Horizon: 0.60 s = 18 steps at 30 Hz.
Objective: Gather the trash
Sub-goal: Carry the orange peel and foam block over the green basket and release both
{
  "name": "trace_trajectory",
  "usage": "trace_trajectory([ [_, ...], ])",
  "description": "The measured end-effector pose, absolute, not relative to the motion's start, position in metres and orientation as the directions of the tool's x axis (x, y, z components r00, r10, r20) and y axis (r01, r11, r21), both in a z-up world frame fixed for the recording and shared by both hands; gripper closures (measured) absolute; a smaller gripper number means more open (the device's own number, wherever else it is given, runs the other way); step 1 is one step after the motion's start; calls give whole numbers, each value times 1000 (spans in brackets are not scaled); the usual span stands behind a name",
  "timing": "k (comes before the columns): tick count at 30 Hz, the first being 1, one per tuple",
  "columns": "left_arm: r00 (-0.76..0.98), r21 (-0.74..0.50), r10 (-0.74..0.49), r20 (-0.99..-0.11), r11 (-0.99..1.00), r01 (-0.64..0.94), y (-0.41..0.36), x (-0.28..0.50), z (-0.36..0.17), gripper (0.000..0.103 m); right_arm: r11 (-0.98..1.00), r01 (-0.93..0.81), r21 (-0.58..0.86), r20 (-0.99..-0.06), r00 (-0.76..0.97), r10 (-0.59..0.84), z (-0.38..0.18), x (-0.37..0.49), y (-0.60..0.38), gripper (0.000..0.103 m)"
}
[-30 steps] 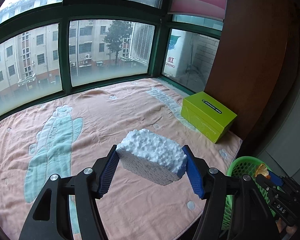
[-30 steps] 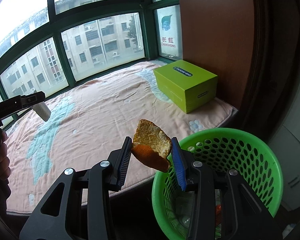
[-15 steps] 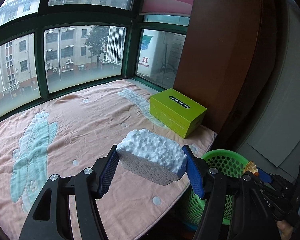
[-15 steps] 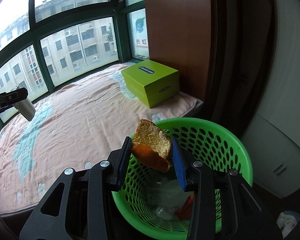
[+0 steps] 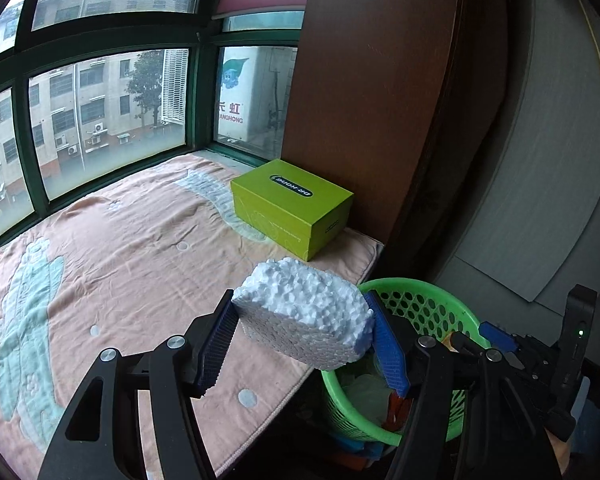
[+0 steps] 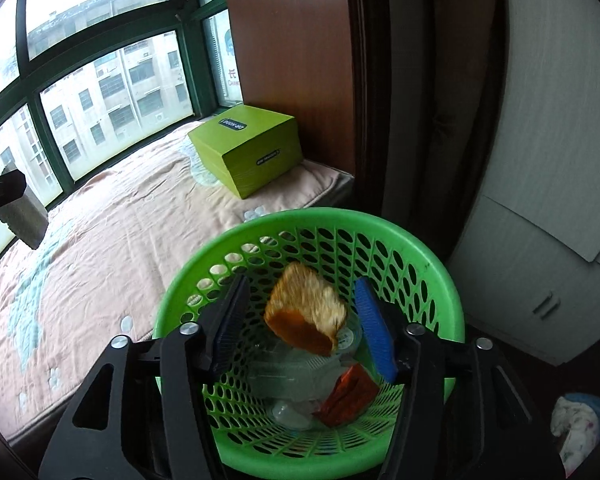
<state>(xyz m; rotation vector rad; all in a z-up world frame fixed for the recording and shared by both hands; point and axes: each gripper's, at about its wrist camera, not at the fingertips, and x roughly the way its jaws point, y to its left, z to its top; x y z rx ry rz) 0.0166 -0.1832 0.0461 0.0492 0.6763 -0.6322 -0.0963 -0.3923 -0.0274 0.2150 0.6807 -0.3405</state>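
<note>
My left gripper (image 5: 304,338) is shut on a white foam block (image 5: 306,318), held over the edge of the pink blanket (image 5: 132,256) beside the green basket (image 5: 424,304). Over that basket (image 6: 428,276) my right gripper (image 6: 300,326) has its jaws opening. An orange peel (image 6: 306,314), blurred, hangs loose between the pads, touching neither. The basket holds clear plastic (image 6: 296,372) and an orange-red wrapper (image 6: 350,398). The left gripper with the foam (image 6: 24,220) shows at the far left of the right wrist view.
A lime-green shoebox (image 5: 292,208) sits on the blanket by a brown wooden panel (image 5: 364,100). Green-framed windows (image 5: 112,96) close the back. A grey cabinet (image 6: 548,208) stands right of the basket, and a bundle of cloth (image 6: 580,420) lies on the floor.
Both grippers swung right toward the basket. The right gripper came over the basket and its jaws parted, releasing the orange peel. The left one still grips the foam.
</note>
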Motion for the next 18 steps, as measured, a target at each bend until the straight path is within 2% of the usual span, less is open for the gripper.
trace_trajectory([
  [7, 558, -154, -549, -622, 785, 600, -210, 13, 36, 41, 910, 402, 101, -632, 732, -254, -22, -109, -403, 45],
  [11, 531, -156, -561, -635, 766, 623, -225, 9, 30, 41, 901, 423, 97, -619, 734, -278, -18, -119, -407, 40],
  [18, 483, -171, -582, -654, 736, 655, -245, 5, 21, 41, 893, 438, 101, -606, 739, -294, -14, -128, -412, 37],
])
